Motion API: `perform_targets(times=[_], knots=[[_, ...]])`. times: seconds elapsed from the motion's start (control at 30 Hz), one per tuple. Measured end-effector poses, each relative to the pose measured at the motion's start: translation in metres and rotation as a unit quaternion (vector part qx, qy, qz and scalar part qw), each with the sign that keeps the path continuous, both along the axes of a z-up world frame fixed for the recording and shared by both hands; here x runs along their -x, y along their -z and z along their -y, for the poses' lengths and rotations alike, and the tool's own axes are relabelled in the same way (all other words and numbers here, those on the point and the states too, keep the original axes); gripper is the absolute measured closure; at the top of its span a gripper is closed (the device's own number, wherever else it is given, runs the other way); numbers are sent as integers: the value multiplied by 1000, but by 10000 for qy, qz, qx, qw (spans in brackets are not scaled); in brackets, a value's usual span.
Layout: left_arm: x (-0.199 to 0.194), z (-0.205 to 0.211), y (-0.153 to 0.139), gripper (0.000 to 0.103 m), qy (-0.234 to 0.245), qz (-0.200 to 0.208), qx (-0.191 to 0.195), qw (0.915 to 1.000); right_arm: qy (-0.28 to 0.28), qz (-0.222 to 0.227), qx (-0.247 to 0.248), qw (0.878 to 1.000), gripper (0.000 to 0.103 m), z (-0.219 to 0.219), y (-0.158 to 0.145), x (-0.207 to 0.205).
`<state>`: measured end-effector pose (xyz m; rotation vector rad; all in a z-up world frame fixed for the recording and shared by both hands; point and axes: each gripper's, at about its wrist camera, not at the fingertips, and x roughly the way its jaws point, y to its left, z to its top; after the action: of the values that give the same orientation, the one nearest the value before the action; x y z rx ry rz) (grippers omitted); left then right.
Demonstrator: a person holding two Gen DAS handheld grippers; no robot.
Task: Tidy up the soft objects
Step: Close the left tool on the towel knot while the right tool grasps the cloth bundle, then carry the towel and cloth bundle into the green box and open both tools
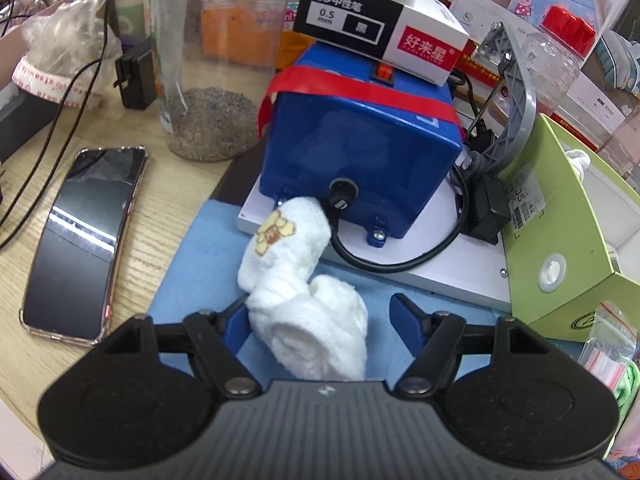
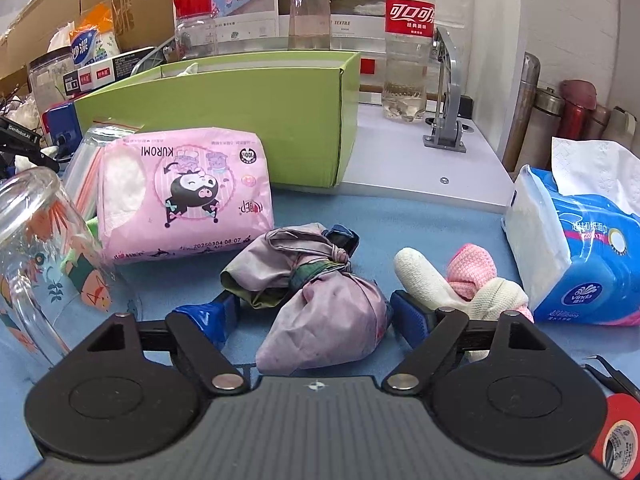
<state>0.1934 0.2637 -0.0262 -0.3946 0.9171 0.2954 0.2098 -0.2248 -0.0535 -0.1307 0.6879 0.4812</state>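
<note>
Landmark: the open green cardboard box (image 2: 240, 116). Only a scrap of white cloth shows above its rim, so filling appears barely begun, assuming the box is the destination. Left gripper (image 1: 318, 314): jaws wide apart, straddling a rolled white fluffy sock with a yellow bear print (image 1: 296, 280) that lies on the blue mat to the box's left; nothing is clamped. Right gripper (image 2: 314, 308): jaws likewise spread around a knotted lilac cloth bundle (image 2: 316, 292) in front of the box, not visibly pinched. A cream and pink knitted sock pair (image 2: 464, 280) sits just beside that bundle. Three soft items therefore remain loose on the surface.
</note>
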Motion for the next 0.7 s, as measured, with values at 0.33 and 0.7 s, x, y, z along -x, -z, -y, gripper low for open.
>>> perform_targets(times=[0.33, 0.7], knots=[[10, -6, -2, 53, -60, 73, 144, 9999, -68, 68, -16, 10000, 67, -1, -3, 0], [71, 4, -50, 54, 234, 544, 293, 9978, 128, 480, -602, 9970, 78, 32, -46, 44]])
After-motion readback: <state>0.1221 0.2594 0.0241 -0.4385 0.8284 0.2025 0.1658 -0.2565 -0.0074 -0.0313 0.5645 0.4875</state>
